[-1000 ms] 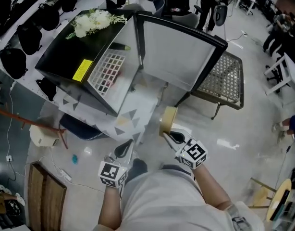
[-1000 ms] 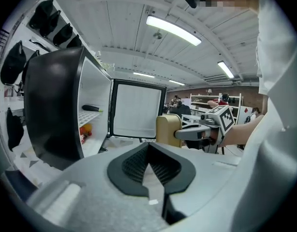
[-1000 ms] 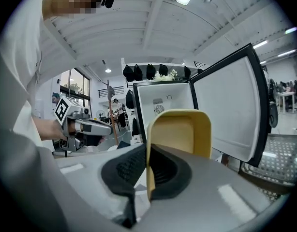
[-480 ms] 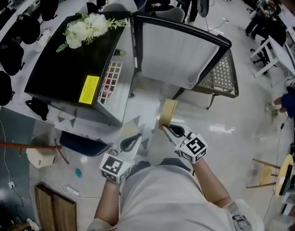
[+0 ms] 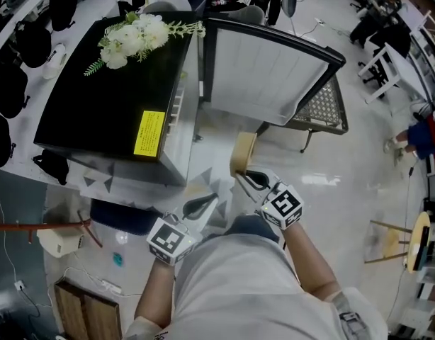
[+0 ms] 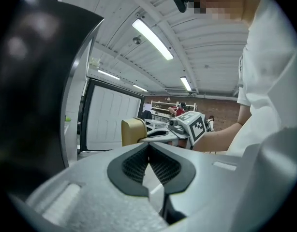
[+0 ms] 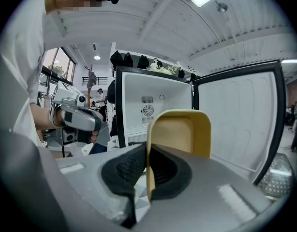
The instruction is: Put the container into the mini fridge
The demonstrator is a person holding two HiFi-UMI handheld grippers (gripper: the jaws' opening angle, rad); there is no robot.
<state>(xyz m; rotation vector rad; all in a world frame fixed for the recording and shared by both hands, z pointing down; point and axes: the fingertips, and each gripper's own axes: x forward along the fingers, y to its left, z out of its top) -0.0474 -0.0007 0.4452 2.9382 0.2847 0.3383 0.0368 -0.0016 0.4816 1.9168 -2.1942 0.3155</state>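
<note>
A black mini fridge (image 5: pixel 111 98) stands ahead on the left with its door (image 5: pixel 267 73) swung wide open to the right; its white inside (image 7: pixel 153 112) shows in the right gripper view. My right gripper (image 5: pixel 244 179) is shut on the rim of a tan container (image 5: pixel 243 154), held in the air in front of the fridge opening. That container (image 7: pixel 180 132) stands upright between the pads in the right gripper view. My left gripper (image 5: pixel 207 202) hangs lower left of it, shut, nothing between its pads (image 6: pixel 148 166).
White flowers (image 5: pixel 136 34) lie on the fridge top beside a yellow label (image 5: pixel 148 133). A wire mesh rack (image 5: pixel 320 108) stands behind the door. A patterned mat (image 5: pixel 203 168) lies under the fridge front. People and desks are far right (image 5: pixel 416 133).
The view has shifted closer over the fridge top, so the inside shelf no longer shows from above. Both grippers kept their hold and rose slightly toward the opening.
</note>
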